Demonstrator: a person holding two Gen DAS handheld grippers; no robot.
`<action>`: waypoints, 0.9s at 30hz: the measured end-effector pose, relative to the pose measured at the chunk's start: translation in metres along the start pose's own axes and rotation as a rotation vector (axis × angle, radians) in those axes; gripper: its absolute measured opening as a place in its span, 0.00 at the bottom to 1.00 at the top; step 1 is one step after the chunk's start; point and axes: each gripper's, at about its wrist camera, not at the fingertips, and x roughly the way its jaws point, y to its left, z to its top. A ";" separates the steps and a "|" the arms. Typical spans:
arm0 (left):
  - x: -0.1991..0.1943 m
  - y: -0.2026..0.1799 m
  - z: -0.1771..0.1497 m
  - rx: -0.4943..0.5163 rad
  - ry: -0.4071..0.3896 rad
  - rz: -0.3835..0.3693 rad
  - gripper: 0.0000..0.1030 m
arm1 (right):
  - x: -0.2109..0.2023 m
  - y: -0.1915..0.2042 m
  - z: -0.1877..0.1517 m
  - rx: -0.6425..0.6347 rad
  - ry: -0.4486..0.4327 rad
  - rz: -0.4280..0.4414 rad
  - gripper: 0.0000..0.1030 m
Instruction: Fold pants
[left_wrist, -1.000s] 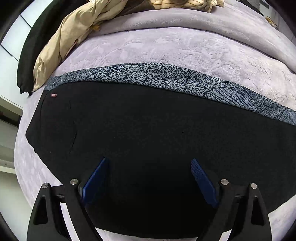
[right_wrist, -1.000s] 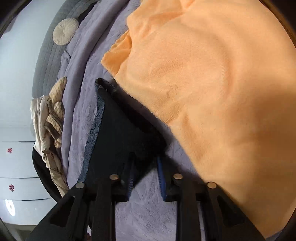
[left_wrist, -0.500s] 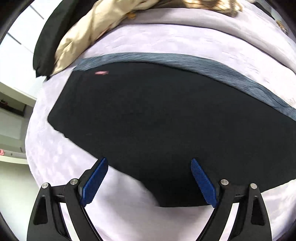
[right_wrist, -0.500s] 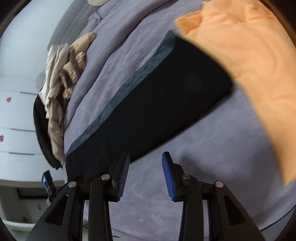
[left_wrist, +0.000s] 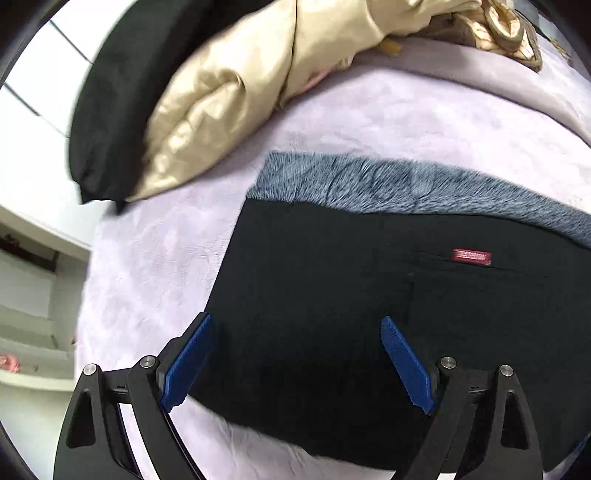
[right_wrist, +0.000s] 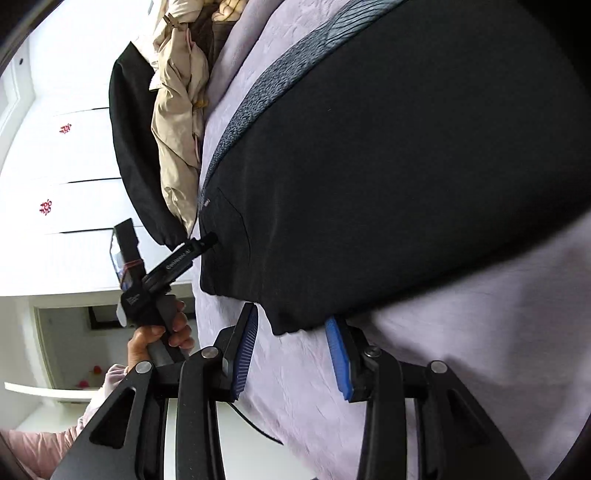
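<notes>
Black pants (left_wrist: 369, 295) lie flat on the lilac bedspread (left_wrist: 406, 110), with a grey patterned strip (left_wrist: 406, 188) along their far edge and a small red label (left_wrist: 472, 256). My left gripper (left_wrist: 295, 319) hangs open and wide over the pants' left end, nothing between its blue pads. In the right wrist view the pants (right_wrist: 406, 166) stretch up to the right. My right gripper (right_wrist: 291, 316) is open, and a near corner of the pants lies between its tips without the pads pressing on it. A hand (right_wrist: 162, 336) holds the other tool at the pants' left edge.
A beige jacket (left_wrist: 221, 110) and a black garment (left_wrist: 110, 92) are heaped at the bed's far left. White cupboard doors (right_wrist: 55, 166) stand beyond the bed's edge. Bare bedspread (right_wrist: 480, 314) shows to the right of my right gripper.
Both views have slid fast along the pants to their labelled end. My right gripper let go of the pants' other end and opened. The orange cloth has left its view.
</notes>
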 end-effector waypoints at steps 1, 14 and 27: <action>0.004 0.003 -0.001 0.000 -0.001 -0.019 0.94 | 0.007 -0.002 -0.001 0.020 -0.004 0.001 0.42; 0.019 0.036 -0.004 -0.022 0.001 -0.049 1.00 | -0.011 -0.001 -0.011 -0.043 0.092 -0.165 0.10; -0.042 -0.118 -0.047 0.240 -0.046 -0.253 1.00 | -0.121 -0.032 0.042 -0.228 -0.104 -0.575 0.09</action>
